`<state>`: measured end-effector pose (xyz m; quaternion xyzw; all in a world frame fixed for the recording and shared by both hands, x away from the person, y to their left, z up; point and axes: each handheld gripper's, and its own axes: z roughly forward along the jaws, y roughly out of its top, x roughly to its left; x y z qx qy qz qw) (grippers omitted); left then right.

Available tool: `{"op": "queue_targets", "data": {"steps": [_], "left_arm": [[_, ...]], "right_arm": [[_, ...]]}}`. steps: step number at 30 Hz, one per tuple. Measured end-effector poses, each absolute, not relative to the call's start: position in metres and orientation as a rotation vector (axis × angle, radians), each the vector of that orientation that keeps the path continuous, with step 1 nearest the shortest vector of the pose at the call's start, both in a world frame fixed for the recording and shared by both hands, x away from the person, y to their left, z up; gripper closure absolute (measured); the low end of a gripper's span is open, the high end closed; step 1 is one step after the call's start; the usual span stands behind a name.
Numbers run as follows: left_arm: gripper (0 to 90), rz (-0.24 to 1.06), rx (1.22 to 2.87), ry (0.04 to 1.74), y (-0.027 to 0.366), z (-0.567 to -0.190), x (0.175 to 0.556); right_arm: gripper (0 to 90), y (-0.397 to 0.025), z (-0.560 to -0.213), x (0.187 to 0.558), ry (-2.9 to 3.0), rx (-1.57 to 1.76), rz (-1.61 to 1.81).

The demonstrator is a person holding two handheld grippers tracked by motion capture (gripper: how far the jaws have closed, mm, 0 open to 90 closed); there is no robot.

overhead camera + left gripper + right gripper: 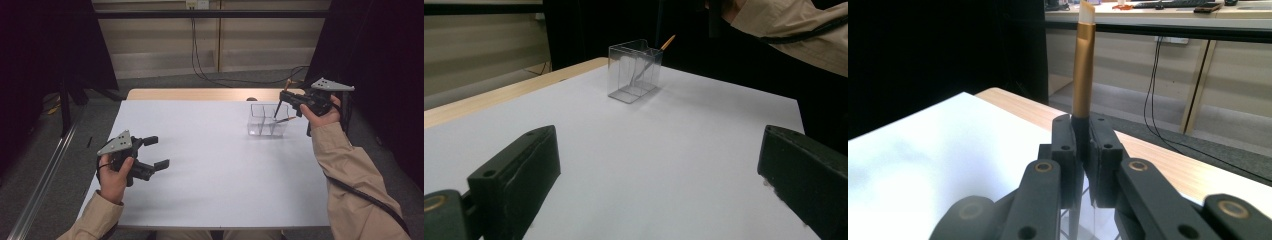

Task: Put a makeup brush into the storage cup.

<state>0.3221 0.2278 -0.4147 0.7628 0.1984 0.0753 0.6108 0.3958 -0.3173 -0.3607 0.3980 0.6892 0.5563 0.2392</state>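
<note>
Between the right jaws: a pen (1083,60), gold upper barrel, pinched upright by the right gripper (286,96)
Below that gripper: clear box (267,120), with the pen's dark lower end inside and a second pen (286,120) leaning there
Left gripper (156,152): jaws spread wide, nothing between them, well apart from the box
Under both: white table (210,165)

White table (210,175); clear box (266,121)

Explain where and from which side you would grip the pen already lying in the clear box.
Grip the pen by its gold end, which sticks out over the rim of the box, coming from above on the right side. It leans slanted with its lower part inside the clear walls, so the raised tip looks like the freest part.
</note>
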Motion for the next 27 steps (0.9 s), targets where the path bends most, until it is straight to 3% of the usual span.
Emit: {"op": "queue_targets", "data": {"steps": [27], "left_arm": [[3.3, 0.173, 1.763, 0.464, 0.229, -0.416, 0.322]], "right_arm": [[83.6, -0.325, -0.376, 0.404, 1.841, 1.147, 1.42]]}}
